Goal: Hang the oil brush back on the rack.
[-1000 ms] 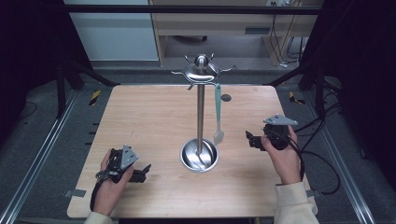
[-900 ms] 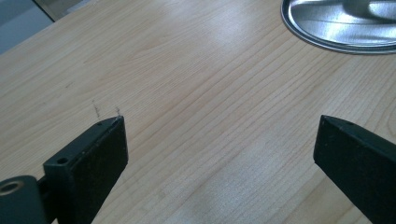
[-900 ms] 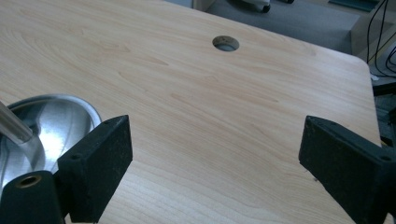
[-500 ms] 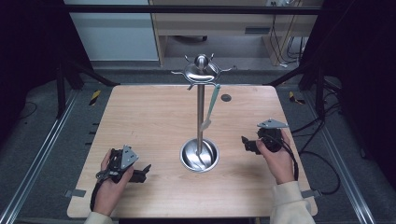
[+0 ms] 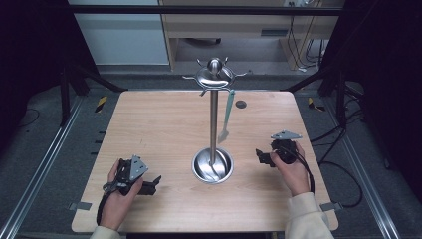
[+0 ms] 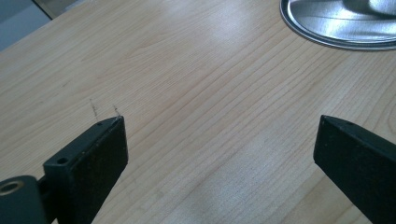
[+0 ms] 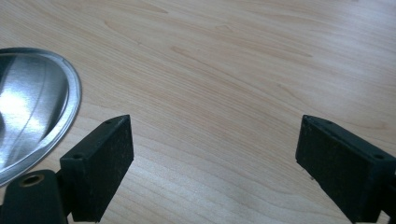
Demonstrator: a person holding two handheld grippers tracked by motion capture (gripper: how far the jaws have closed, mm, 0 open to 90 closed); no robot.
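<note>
Jaws stand released on both grippers; my right gripper [image 5: 262,157] has drawn back down to the tabletop [image 5: 159,124]. That leaves the spatula [image 5: 226,115] swinging on the stand [image 5: 213,119], so I judge it hung

A polished steel utensil stand [image 5: 213,119] rises upright from the middle of the table: a thin post on a round, dished base [image 5: 212,165], topped by a cap with a ball and short radiating hooks [image 5: 214,75]. A pale green utensil [image 5: 227,115], possibly a small spatula or spoon, hangs from a hook on the right side, swung slightly off vertical, its lower end clear of the base. In the left gripper view the base rim [image 6: 336,28] lies ahead and right of the spread jaws; in the right gripper view the rim [image 7: 37,126] lies just left of the left jaw.
</note>
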